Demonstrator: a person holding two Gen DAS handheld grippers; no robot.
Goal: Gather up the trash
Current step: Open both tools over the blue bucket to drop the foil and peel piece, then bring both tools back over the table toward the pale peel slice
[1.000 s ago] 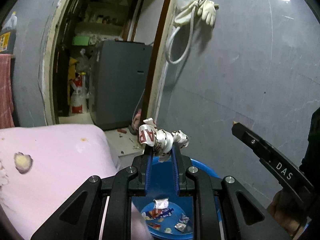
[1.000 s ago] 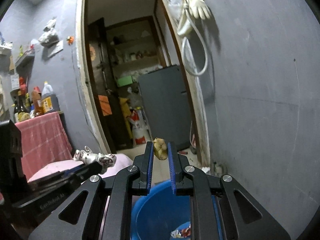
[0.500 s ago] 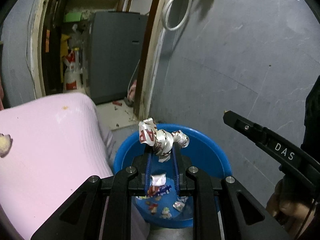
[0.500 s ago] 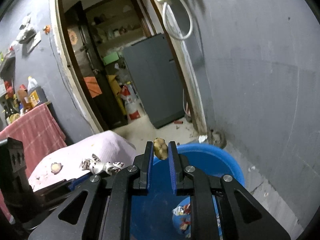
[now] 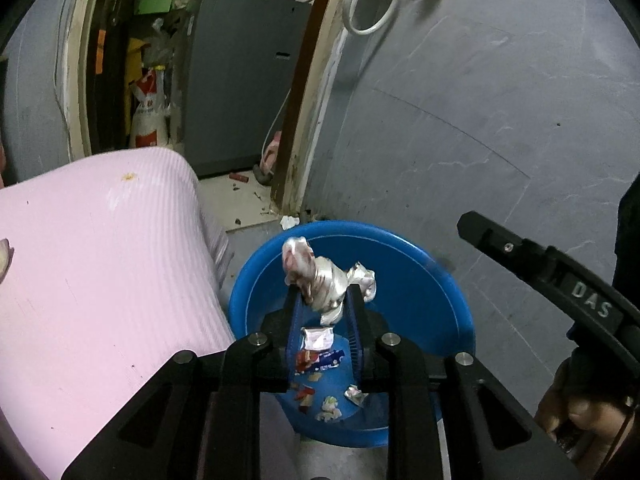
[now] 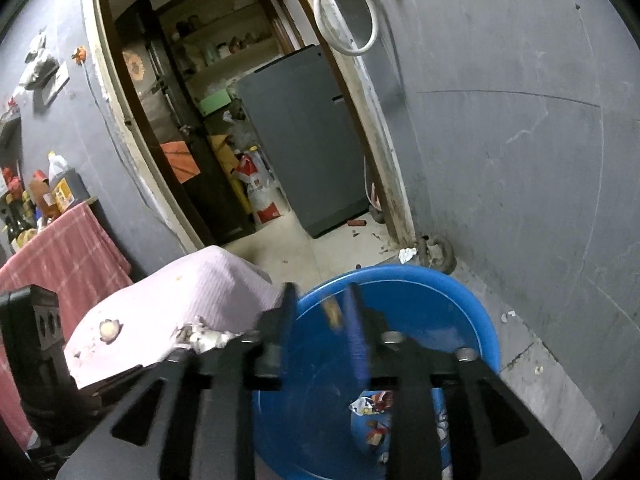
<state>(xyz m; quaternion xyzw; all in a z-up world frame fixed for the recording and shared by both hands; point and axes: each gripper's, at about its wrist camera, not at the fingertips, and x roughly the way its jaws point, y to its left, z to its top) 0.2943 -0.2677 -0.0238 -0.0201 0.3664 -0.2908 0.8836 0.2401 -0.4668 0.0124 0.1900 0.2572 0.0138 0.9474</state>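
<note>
Left gripper [image 5: 323, 300]: its jaws are opening, and the crumpled foil wrapper [image 5: 326, 276] is between the blue pads, which seem to touch it on both sides.
Wrapper, long axis: it lies across the jaws, with one twisted end out to the left and the other to the right of the fingers.
Wrapper to basin: the blue basin [image 5: 432, 280] is directly under the left gripper, so the wrapper only has to fall straight down.
Right gripper [image 6: 318, 312]: its jaws are opening and stand clearly apart; the picture is blurred by motion.
Small brown scrap [image 6: 333, 314]: it is in the gap between the right fingers, free of the left pad; I judge that it is already released.
Scrap to basin: the basin [image 6: 476, 320] opens just below and ahead of the right fingertips.
Basin content: some wrappers [image 5: 318, 354] lie on its bottom.
Nearer hand: both are over the basin; the left is more over its middle, I think.
Pink cover [image 5: 100, 260]: beside the basin, on its left.
Risk: the light wrapper may catch on one pad.
</note>
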